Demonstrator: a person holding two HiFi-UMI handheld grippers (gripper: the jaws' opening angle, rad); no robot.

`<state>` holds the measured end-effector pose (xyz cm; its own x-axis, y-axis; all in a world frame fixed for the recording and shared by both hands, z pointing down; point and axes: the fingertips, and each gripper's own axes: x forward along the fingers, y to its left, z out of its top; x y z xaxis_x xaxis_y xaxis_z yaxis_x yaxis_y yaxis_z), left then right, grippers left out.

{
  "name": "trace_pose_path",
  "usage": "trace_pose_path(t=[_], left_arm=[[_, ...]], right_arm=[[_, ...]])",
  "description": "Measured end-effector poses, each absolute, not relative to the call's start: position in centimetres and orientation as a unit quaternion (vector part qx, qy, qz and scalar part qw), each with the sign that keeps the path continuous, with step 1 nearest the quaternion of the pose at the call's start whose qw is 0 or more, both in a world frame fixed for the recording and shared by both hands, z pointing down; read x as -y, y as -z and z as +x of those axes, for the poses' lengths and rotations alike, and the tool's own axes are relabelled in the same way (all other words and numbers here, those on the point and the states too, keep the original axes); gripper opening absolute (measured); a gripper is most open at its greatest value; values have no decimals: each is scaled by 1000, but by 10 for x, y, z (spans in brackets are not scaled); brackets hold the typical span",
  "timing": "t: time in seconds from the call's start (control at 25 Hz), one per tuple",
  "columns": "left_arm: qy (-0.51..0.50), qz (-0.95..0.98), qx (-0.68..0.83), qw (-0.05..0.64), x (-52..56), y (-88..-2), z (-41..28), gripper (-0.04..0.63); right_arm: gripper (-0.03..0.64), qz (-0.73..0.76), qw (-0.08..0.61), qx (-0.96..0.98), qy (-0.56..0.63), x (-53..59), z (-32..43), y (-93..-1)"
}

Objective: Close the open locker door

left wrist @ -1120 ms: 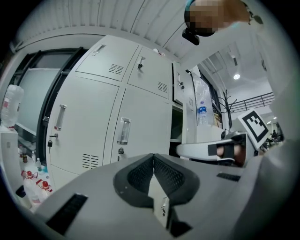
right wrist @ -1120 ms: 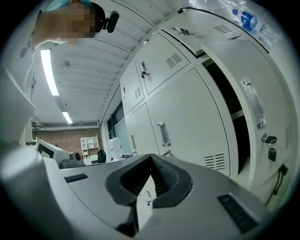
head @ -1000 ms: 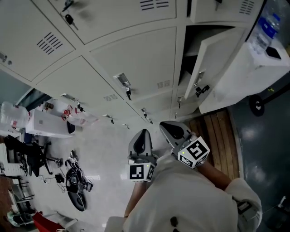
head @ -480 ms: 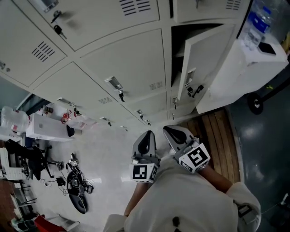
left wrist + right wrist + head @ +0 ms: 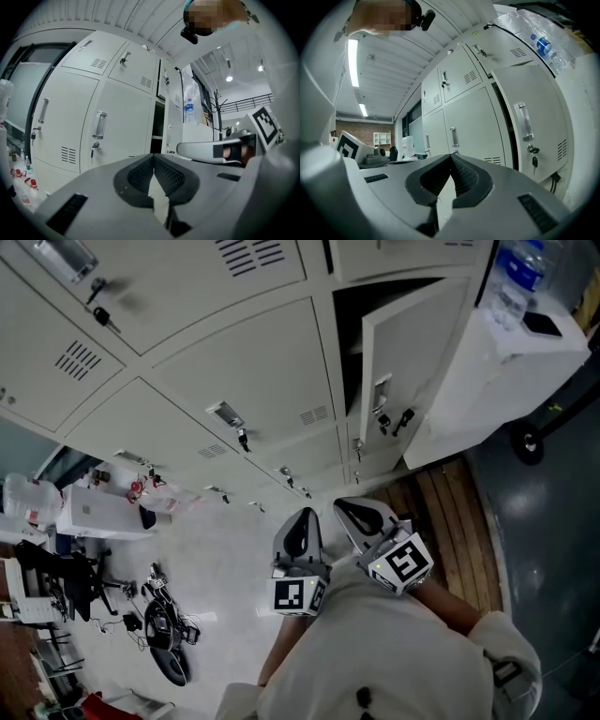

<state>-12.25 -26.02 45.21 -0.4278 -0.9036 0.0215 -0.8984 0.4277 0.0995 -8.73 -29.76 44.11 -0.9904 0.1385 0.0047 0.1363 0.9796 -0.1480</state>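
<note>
The open locker door [image 5: 408, 352] stands ajar at the upper right of the head view, with a dark opening [image 5: 345, 343] to its left and a handle and key [image 5: 382, 413] on its face. My left gripper [image 5: 302, 516] and right gripper [image 5: 349, 506] are side by side, well short of the lockers and touching nothing. Both are shut with nothing between the jaws. In the right gripper view the shut right gripper [image 5: 451, 157] points level, with the door [image 5: 534, 117] to its right. Past the shut left gripper [image 5: 153, 157] in its own view, the dark opening [image 5: 158, 126] shows.
Closed lockers [image 5: 253, 371] fill the wall to the left of the open one. A white unit with water bottles [image 5: 511, 343] stands right of the door, on a wooden platform [image 5: 455, 512]. Bags, a white box [image 5: 94, 507] and cables [image 5: 164, 638] lie on the floor at the left.
In the head view the lockers and the open door have slid left, and both grippers sit slightly nearer the wall. The door stays equally ajar and both grippers stay shut.
</note>
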Motion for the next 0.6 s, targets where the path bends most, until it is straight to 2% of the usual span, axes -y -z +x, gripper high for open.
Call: trace_pose_path(t=[0.6], left_arm=[[30, 507, 861, 31, 231, -452, -131, 8]], right_arm=[[26, -88, 8, 993, -77, 277, -99, -446]])
